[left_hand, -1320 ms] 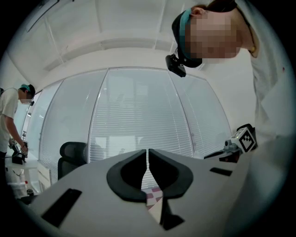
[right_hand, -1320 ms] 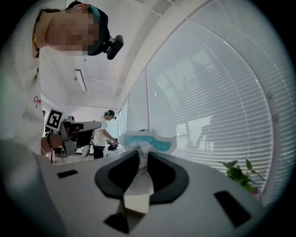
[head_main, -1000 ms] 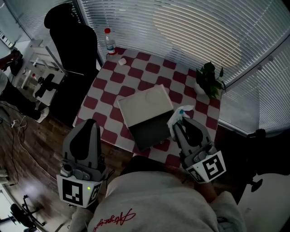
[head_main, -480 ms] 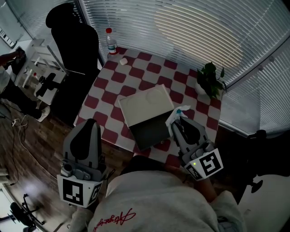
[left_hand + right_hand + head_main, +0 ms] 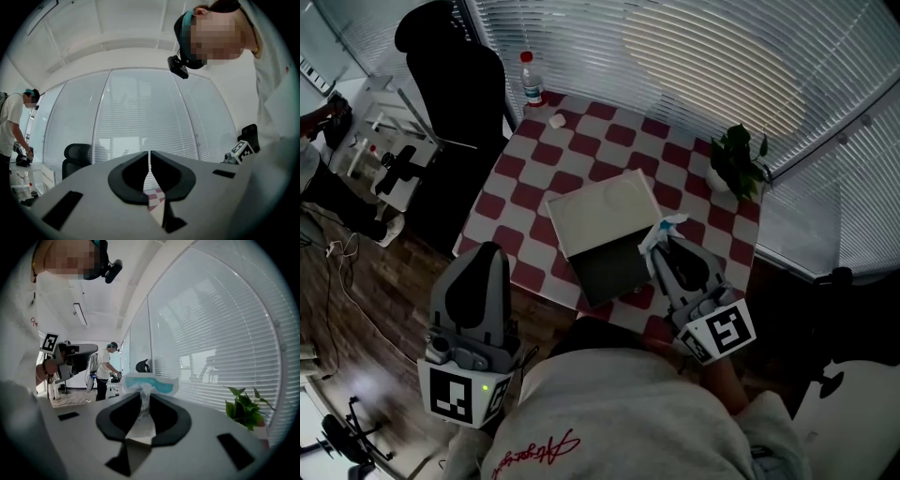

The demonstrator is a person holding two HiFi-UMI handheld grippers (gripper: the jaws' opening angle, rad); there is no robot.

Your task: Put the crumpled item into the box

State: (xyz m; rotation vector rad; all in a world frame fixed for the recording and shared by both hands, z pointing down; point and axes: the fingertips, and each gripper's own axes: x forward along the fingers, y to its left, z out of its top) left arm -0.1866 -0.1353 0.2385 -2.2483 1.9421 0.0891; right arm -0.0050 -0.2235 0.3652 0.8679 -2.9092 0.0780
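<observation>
Your right gripper (image 5: pixel 660 249) is clamped on the crumpled item (image 5: pixel 664 228), a white wad with a blue patch (in the right gripper view it bulges out above the jaw tips, pinched between the pads). It hangs at the right edge of the box (image 5: pixel 611 270). The box's dark inside lies open and looks empty, and its pale lid (image 5: pixel 605 208) is folded back toward the window. Your left gripper (image 5: pixel 487 255) hovers off the near-left corner of the table (image 5: pixel 581 150), jaws together with nothing between them. As far as I can judge, it has no part in this step.

So the pick-up is done and the carry is nearly done. What is left is to bring the item a little left, over the dark opening, then lower it and let go. Watch that the wad does not catch on the box wall or cling to a pad when you open.
</observation>
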